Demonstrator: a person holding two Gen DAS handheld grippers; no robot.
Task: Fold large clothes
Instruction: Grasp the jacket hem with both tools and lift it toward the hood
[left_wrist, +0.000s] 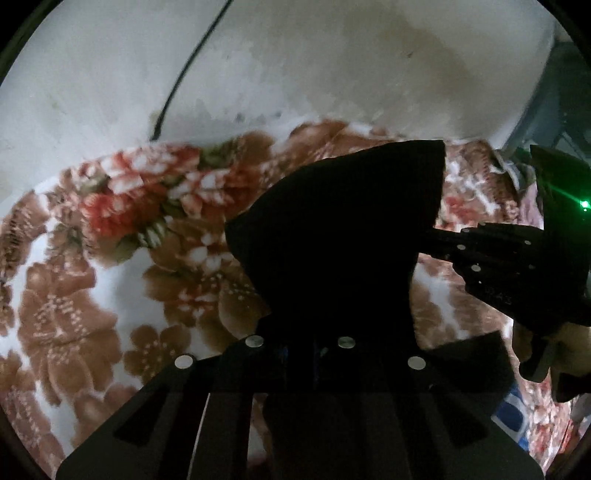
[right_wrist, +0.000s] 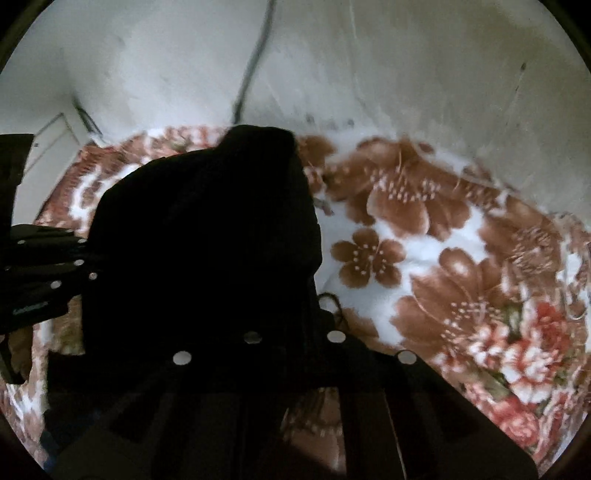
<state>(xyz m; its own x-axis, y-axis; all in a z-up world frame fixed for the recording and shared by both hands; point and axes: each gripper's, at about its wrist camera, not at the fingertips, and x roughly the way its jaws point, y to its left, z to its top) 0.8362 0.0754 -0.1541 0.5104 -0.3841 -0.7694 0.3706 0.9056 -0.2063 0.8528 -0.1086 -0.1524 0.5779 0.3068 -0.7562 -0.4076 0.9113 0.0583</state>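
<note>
Two grippers are engaged on one black garment (left_wrist: 340, 229), which is raised above a floral blanket (left_wrist: 74, 295) spread beneath it. In the left wrist view, the left gripper (left_wrist: 299, 332) has its jaws clenched on the dark cloth, which bunches directly over and ahead of the fingers and hides their tips. The garment rises from that grip to a peaked upper edge and extends rightward to the right gripper (left_wrist: 439, 240), which enters from the right side of the view and meets the fabric's edge. In the right wrist view, the right gripper (right_wrist: 291, 332) is likewise clamped on the black garment (right_wrist: 207, 229); the cloth covers its fingertips and fills the left half of the picture. The left gripper (right_wrist: 88, 258) appears at the left border, touching the same fabric. The floral blanket (right_wrist: 424, 258) lies exposed to the right of the garment. A pale wall (left_wrist: 332, 66) stands behind the blanket, with a dark cable (left_wrist: 192, 59) running down it. Both views are motion-blurred.
</note>
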